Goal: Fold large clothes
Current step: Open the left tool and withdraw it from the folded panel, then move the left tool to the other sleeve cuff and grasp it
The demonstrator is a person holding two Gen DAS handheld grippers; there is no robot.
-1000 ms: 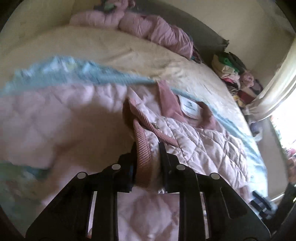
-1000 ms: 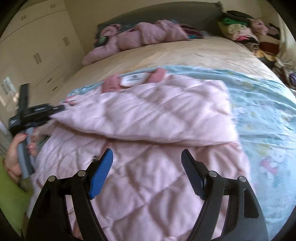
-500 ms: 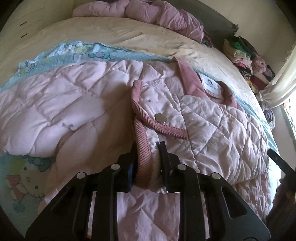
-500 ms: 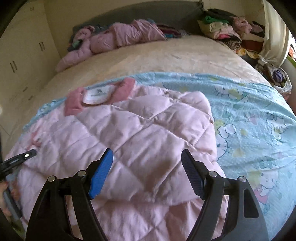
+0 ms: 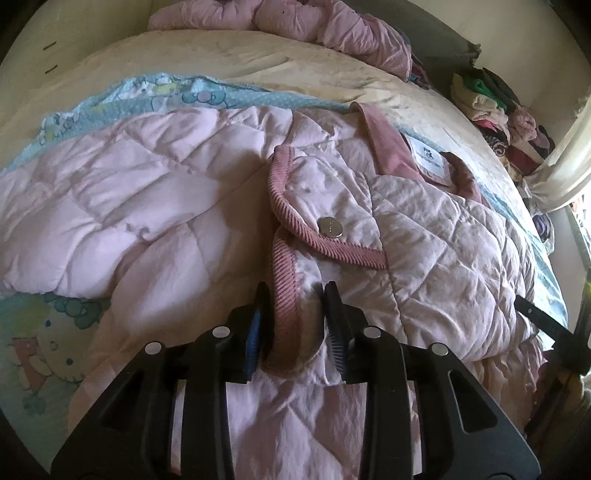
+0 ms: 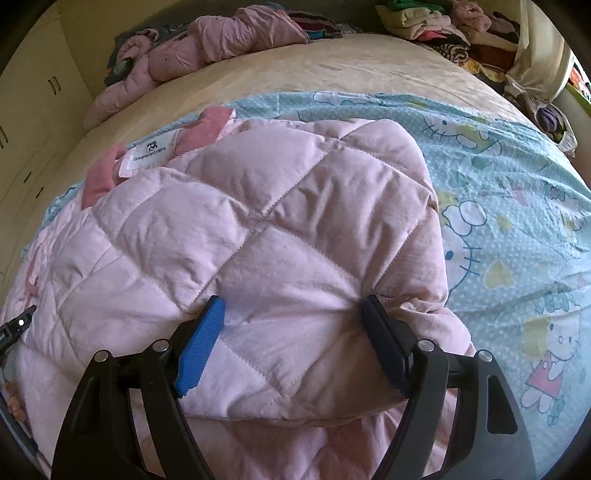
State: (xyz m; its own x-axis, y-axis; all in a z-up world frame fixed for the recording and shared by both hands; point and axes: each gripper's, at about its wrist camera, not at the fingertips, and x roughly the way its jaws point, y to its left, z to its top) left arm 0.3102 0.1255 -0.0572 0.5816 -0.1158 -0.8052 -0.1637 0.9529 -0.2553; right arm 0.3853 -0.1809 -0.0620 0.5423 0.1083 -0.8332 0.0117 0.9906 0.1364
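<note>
The pink quilted jacket [image 5: 424, 229] lies spread on the bed, over a pale blue cartoon-print sheet [image 6: 517, 206], with its darker pink collar and white neck label [image 5: 428, 157] toward the far side. One front panel is folded across the body, its ribbed pink trim [image 5: 284, 273] running toward me past a silver snap button [image 5: 330, 226]. My left gripper [image 5: 293, 325] has that ribbed edge between its jaws; they have just been easing apart, and I see a sliver of gap at the right pad, so the cloth sits between them rather than being firmly pinched. My right gripper [image 6: 295, 343] hovers low over the puffy folded layer on the other side of the jacket, jaws spread wide with the quilted fabric bulging up between them, and the pads are not pressing on it. Beyond the sheet the cream bedspread [image 6: 332, 70] stretches to the headboard, where a second crumpled pink jacket [image 6: 207, 40] lies in a heap. A stack of folded clothes [image 6: 436, 22] sits off the far right corner of the bed beside a cream curtain [image 5: 569, 147], and cream cupboard doors [image 6: 33, 96] line the left wall. Nothing lies on top of the jacket itself apart from its own folded layers.
</note>
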